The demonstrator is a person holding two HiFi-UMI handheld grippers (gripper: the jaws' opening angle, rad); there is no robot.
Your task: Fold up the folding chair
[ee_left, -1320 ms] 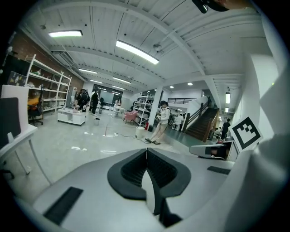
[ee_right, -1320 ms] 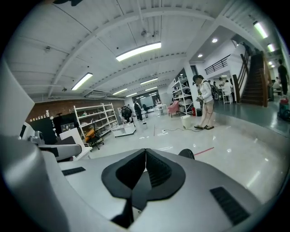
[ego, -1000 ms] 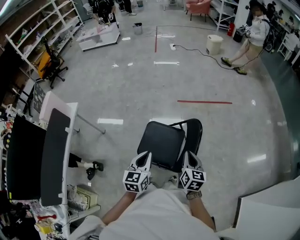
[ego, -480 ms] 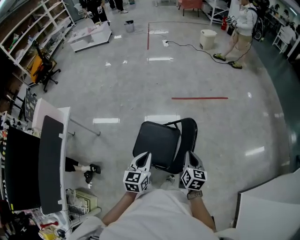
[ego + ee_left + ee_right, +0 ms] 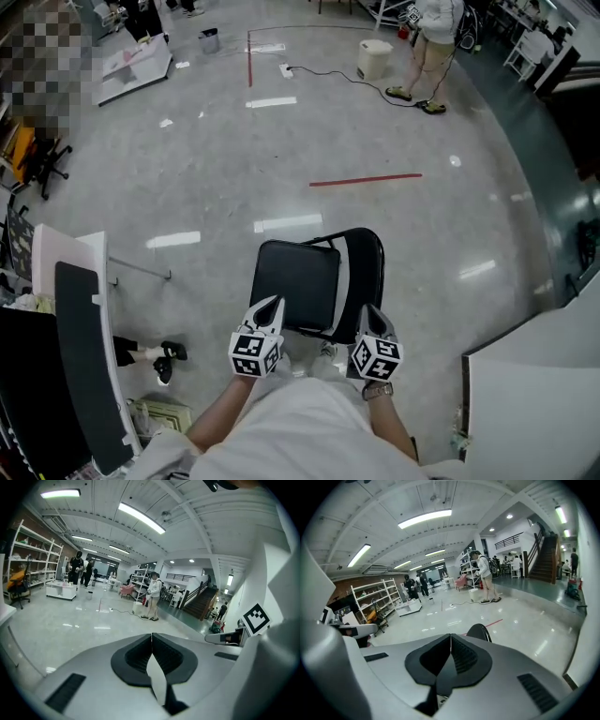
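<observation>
Grey floor (image 5: 394, 131) bears an unfolded folding chair (image 5: 298, 286).

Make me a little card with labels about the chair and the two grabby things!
folding chair: black, unfolded, standing on the grey floor
left gripper: shut, empty, by the chair's near left edge
right gripper: shut, empty, by the chair's near right side
touching chair: cannot tell
folding: not yet begun
</observation>
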